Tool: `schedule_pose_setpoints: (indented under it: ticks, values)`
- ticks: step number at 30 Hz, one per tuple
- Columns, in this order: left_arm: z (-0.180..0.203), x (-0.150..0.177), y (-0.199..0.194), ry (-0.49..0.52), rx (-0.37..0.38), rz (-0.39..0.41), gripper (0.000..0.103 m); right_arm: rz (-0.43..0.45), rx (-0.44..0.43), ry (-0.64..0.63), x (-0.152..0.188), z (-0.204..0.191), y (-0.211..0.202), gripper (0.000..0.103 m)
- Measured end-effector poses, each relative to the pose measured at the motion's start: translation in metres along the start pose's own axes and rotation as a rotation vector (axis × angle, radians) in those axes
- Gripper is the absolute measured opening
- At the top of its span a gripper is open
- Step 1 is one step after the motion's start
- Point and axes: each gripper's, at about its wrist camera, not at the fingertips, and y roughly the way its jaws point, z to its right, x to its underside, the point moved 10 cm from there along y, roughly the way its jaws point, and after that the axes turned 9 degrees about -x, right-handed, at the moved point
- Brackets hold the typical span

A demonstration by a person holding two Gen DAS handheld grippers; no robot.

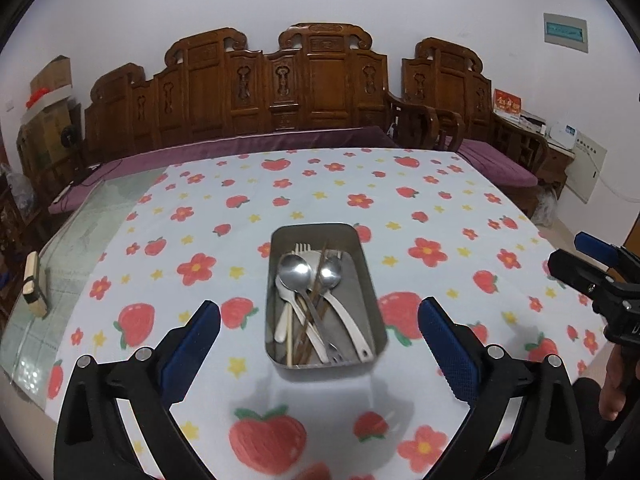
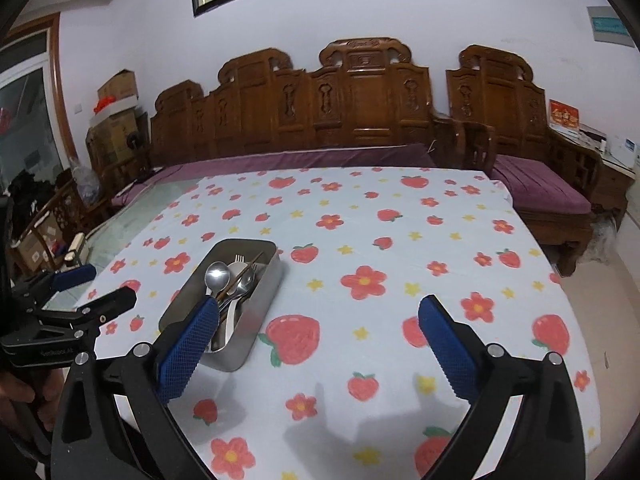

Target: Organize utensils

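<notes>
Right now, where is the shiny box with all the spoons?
In the left wrist view the metal box sits mid-table on the flowery tablecloth, between the open left tongs; the right wrist view shows it left of centre.

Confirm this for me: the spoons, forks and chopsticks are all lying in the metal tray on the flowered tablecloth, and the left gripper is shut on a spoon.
Not quite. The left gripper is open and holds nothing, as the left wrist view shows: its pads stand apart with no spoon between them. The rest holds: the spoons, forks and chopsticks lie in the metal tray on the flowered tablecloth.
</notes>
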Motion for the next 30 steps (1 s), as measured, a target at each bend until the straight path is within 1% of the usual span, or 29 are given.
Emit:
schedule_pose_setpoints:
  ticks: [4, 11, 17, 24, 30]
  values:
    - [0.010, 0.004, -0.023, 0.018, -0.005, 0.009, 0.095, 0.026, 0.021, -0.009, 0.001, 0.000, -0.024, 0.100]
    - [0.015, 0.000, -0.065, -0.004, -0.002, 0.069, 0.095, 0.069, 0.019, -0.006, -0.001, -0.008, -0.062, 0.100]
    - [0.011, -0.017, -0.100, -0.035, -0.004, 0.125, 0.095, 0.127, 0.016, -0.032, -0.016, -0.026, -0.095, 0.100]
    - [0.006, -0.036, -0.137, -0.047, -0.009, 0.187, 0.095, 0.208, 0.004, -0.067, -0.037, -0.049, -0.133, 0.100]
    - [0.006, -0.049, -0.162, -0.047, -0.015, 0.234, 0.095, 0.253, 0.015, -0.073, -0.050, -0.060, -0.157, 0.100]
